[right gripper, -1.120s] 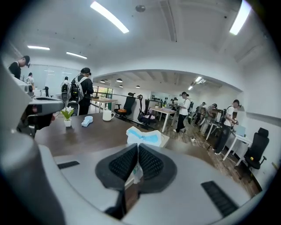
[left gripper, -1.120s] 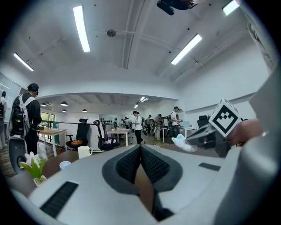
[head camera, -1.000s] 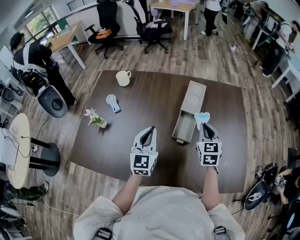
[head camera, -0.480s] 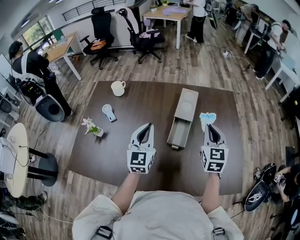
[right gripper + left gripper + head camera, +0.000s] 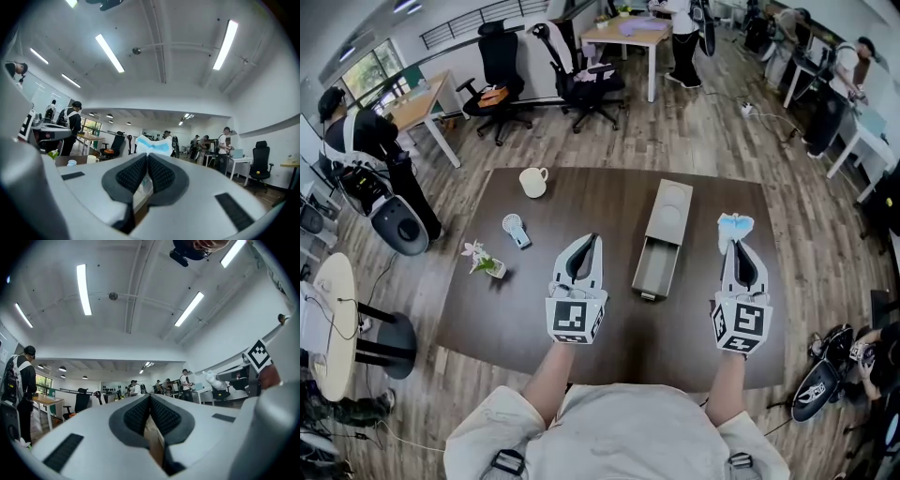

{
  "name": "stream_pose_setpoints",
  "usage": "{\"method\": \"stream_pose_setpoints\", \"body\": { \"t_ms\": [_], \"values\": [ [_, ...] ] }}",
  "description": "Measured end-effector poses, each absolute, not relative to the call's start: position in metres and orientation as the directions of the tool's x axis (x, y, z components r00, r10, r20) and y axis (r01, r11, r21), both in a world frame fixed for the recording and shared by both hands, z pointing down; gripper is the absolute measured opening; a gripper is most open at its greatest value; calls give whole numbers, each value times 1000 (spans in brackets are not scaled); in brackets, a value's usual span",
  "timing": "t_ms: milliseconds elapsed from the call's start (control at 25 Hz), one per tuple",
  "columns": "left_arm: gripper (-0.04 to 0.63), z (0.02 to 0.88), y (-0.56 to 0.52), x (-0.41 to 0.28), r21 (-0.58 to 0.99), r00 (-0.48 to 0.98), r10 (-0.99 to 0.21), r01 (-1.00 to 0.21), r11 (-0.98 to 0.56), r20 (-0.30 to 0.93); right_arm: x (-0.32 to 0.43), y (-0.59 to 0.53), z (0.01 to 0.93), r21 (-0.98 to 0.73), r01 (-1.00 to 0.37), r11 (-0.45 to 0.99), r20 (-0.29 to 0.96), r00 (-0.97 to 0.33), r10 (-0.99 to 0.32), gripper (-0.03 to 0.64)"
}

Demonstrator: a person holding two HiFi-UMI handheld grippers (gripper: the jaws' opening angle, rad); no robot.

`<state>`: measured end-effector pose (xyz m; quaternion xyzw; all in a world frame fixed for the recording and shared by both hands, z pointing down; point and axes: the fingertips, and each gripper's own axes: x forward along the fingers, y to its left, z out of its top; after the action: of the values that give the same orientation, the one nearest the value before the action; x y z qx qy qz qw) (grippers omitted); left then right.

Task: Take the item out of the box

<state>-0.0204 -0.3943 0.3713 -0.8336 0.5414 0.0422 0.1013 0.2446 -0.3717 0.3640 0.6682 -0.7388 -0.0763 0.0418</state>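
Right fingers [image 5: 161, 176]: pressed together on the lower edge of a small pale blue and white item [image 5: 152, 145], which sticks up past their tips.
Right gripper [image 5: 734, 246]: raised over the right side of the dark brown counter [image 5: 609, 202], tips pointing away from the person.
Item: out of the box [image 5: 668, 211], held in the air to the right of it and apart from it. Its material is hard to tell. It may be soft cloth or a wrapper.
Left fingers [image 5: 133, 416]: closed tip to tip, nothing held between them.
Left gripper [image 5: 592, 239]: over the counter just left of the box, tips pointing forward.
Box: long and grey, lying lengthwise in the middle of the counter, its drawer [image 5: 654, 267] slid out toward the person.
Left part of counter: a white mug [image 5: 532, 182] near the far edge, a small hand fan [image 5: 516, 228] nearer, and a little potted flower [image 5: 480, 256] nearest the left edge, each well apart from the box.
Room: wood floor, office chairs, desks, several people standing around.
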Motion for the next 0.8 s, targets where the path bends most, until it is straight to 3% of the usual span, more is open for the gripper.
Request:
{"method": "stream_pose_setpoints", "body": {
  "t_ms": [240, 800],
  "values": [
    [3, 363, -391, -25, -153, 388, -896, -920, -362, -214, 248, -359, 340, 170, -984, 57, -196, -91, -976, 14],
    [3, 372, -389, -19, -164, 399, -894, -914, -371, -204, 249, -359, 350, 164, -984, 66, -173, -94, -980, 14]
  ]
}}
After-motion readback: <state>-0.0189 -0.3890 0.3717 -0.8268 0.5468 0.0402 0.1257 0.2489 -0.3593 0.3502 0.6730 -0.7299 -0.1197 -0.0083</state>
